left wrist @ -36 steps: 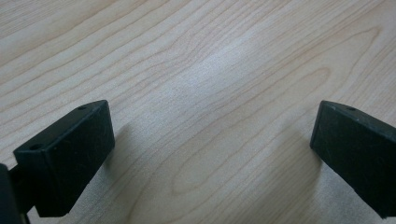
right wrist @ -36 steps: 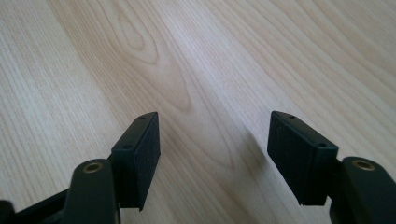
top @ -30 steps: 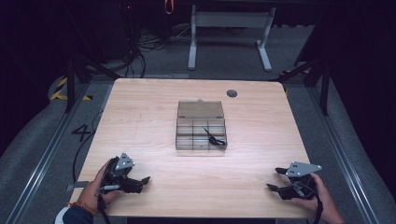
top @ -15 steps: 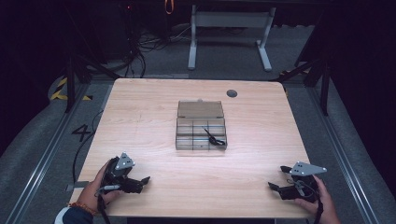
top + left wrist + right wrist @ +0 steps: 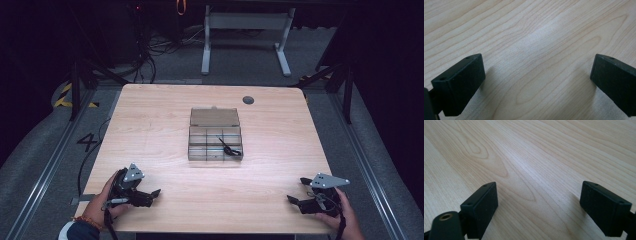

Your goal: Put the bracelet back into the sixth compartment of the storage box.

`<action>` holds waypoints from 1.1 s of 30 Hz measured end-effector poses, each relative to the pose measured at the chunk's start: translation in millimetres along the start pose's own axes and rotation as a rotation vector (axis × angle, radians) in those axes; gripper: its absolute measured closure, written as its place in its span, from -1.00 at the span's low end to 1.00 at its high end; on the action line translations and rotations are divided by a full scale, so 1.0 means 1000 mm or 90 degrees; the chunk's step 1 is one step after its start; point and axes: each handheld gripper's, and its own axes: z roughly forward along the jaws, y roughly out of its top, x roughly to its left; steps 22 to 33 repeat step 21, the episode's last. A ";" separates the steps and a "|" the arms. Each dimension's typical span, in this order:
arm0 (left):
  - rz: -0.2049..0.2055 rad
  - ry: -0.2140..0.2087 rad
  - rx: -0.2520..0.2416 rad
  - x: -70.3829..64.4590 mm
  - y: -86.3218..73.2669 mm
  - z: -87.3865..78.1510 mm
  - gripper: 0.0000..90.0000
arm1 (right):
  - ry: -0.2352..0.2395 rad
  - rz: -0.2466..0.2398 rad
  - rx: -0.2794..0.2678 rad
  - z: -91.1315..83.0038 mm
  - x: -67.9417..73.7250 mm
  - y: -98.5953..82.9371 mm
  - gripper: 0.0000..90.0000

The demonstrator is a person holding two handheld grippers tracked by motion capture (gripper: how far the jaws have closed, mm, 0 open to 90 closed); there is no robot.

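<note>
We rest both wide, empty hand-held grippers, left [image 5: 150, 192] and right [image 5: 299, 191], on the surface [image 5: 150, 120] at 7 and 5 o'clock, probably before reaching for the box [image 5: 215, 134] at 12.

A single black numeral "4" [image 5: 88, 142] is painted on the grey floor [image 5: 45, 150] just left of the wooden table [image 5: 150, 125], seen in the high view. No other text, label or brand can be read on anything else.
</note>
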 end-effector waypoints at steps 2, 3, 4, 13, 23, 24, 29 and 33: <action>0.000 -0.001 0.001 0.000 0.000 0.000 -1.00 | 0.000 0.000 0.000 0.000 0.000 0.000 -0.67; 0.004 0.003 -0.001 0.000 0.000 0.000 -1.00 | 0.000 0.000 0.000 0.000 0.000 0.000 -0.67; 0.000 0.000 0.000 0.000 0.000 0.000 -1.00 | 0.000 0.000 0.000 0.000 0.000 0.000 -0.67; 0.000 -0.001 0.001 0.000 0.000 0.000 -1.00 | 0.000 -0.001 0.000 0.000 0.000 0.000 -0.67; 0.002 -0.003 0.001 0.000 0.000 0.000 -1.00 | 0.000 -0.001 0.000 0.000 0.000 0.000 -0.67; 0.002 -0.003 0.001 0.000 0.000 0.000 -1.00 | 0.000 -0.001 0.000 0.000 0.000 0.000 -0.67; 0.002 -0.003 0.001 0.000 0.000 0.000 -1.00 | 0.000 -0.001 0.000 0.000 0.000 0.000 -0.67; 0.002 -0.003 0.001 0.000 0.000 0.000 -1.00 | 0.000 -0.001 0.000 0.000 0.000 0.000 -0.67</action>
